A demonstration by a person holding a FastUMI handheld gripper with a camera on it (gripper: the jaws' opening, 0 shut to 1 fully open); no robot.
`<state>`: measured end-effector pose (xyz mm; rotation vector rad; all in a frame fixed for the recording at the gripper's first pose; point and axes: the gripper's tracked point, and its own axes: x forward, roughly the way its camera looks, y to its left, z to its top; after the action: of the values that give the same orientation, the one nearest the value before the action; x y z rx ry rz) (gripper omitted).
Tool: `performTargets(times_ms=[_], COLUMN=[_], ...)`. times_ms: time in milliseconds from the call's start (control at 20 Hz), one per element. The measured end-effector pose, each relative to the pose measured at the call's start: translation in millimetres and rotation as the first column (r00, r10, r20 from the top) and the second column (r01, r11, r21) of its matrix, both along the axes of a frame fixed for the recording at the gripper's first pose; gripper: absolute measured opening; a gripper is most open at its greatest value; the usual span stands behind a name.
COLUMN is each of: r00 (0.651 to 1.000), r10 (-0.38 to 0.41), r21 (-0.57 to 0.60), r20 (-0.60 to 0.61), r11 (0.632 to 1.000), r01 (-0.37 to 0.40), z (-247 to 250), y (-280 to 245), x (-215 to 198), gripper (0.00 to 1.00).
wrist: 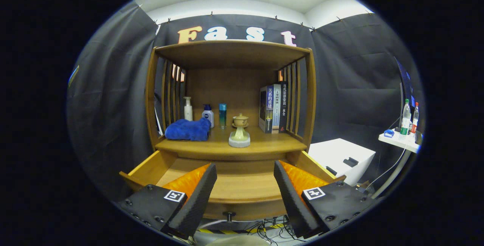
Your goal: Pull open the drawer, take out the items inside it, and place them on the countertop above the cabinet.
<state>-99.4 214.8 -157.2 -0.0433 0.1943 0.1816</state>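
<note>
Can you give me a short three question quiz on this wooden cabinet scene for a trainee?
1. True or false: the wooden drawer with the small dark knob is pulled open.
2. Which thing lies furthest toward the slatted side with the white pump bottle on the wooden countertop? A) the crumpled blue towel B) the upright row of books C) the beige ceramic lidded cup on its round stand
3. Fill in: the black two-finger gripper has its fingers spread ____, nothing between them.

Key: 1 true; 2 A; 3 open. The visible part of the drawer floor looks bare.
</note>
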Motion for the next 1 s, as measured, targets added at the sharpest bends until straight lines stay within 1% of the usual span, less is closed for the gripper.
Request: performTargets(times_ms=[100, 300, 500, 600, 850, 1000], r00=[1.000, 0.998, 0.995, 0.992, 0.987, 0.987], r10=[-0.004, 0.003, 0.031, 0.042, 0.036, 0.035], r21=[0.011, -0.033, -0.044, -0.044, -0.025, -0.011], r20=[-0.022, -0.061, -0.098, -0.123, -0.154, -0.159], r11=[1.000, 0.999, 0.998, 0.998, 0.999, 0.999], r01=[0.004, -0.005, -0.035, -0.047, -0.040, -0.038], z=[-17, -49, -81, -98, -116, -116], y=[0, 2, 13, 18, 25, 27], x=[-7, -18, -23, -17, -8, -7], gripper=[0.98, 0.98, 0.98, 0.98, 0.97, 0.96])
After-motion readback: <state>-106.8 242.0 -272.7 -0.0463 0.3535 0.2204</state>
